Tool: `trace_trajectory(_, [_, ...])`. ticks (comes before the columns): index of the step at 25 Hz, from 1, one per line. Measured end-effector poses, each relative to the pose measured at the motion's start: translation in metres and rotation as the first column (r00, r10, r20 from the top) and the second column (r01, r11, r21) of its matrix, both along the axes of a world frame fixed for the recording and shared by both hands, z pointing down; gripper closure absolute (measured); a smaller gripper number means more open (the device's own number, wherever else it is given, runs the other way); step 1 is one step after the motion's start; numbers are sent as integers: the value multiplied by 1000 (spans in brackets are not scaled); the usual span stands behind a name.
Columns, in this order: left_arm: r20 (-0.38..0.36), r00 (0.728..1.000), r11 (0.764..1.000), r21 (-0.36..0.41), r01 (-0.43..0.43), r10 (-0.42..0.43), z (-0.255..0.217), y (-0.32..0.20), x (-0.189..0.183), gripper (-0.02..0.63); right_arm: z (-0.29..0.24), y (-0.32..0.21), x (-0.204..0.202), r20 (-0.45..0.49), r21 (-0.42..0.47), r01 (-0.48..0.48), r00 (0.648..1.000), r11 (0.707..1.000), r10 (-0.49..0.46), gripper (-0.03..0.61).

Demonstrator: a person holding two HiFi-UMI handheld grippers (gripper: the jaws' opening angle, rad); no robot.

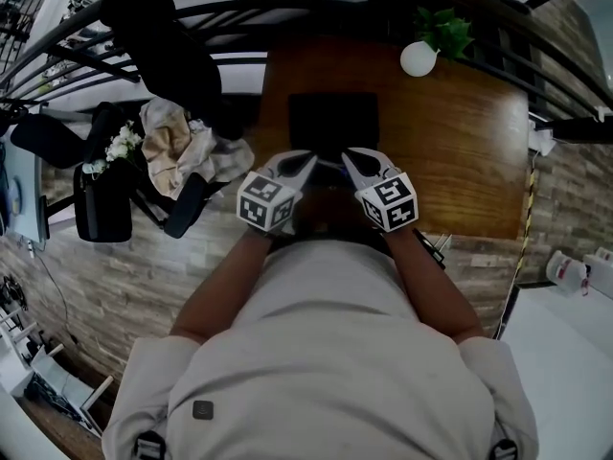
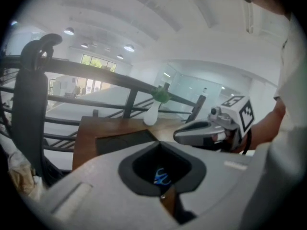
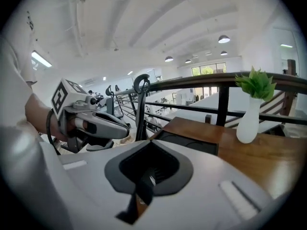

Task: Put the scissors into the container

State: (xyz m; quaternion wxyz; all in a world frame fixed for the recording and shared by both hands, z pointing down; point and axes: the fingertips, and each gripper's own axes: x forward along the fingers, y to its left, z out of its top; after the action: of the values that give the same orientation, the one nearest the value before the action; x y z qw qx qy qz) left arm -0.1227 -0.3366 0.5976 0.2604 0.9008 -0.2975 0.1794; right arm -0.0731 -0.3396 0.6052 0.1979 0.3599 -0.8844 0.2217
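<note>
**Head view, frame centre.** Left gripper and right gripper side by side, close but apart. Tips overlapping the near edge of the dark container on the wooden table. White vase with a green sprig at upper right, well apart from both.

**Left gripper view, lower centre.** Jaws drawn fully together, gripping nothing. Through the small window between them, blue-handled scissors, small and far below, lying on a dark ground. Judged to be the floor of the container, though not settled beyond doubt, with its walls hidden behind the jaws.

**Right gripper view, lower centre.** Jaws likewise pressed tight together and empty. Only dark ground and a sliver of brown wood visible past them.

**Step in hand, as judged.** The very end of the placing, with the scissors out of both grips and apparently inside the container.

**Next move, as judged.**
- First confirm that the whole of the scissors, blades included, lies within the rim rather than propped across it.
- If so, draw both grippers back toward the lower edge of the frame, clear of the container and well away from the vase.
- If propped, open one gripper, come down over the blue handles, and reseat flat on the container floor without dragging the container across the table.
</note>
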Motion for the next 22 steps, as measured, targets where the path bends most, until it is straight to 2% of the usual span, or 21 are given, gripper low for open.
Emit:
trace_trajectory(5, [-38,998,998,52,-43,45,-43,17,-3,611,-42,20,-12,46,31,-5,999,999,4,571])
trace_trajectory(9, [-55,996,993,104,-60,66,-75,23,-12,611,-82,29,-15,77,87,-22,997,996,15,571])
trace_trajectory(12, [-54,995,987,143,-76,84,-91,29,-19,611,-103,35,-16,66,137,-39,997,990,30,571])
trace_trajectory(22, [-60,986,975,170,-142,155,-95,67,-38,611,-107,73,-44,39,169,-67,997,983,61,571])
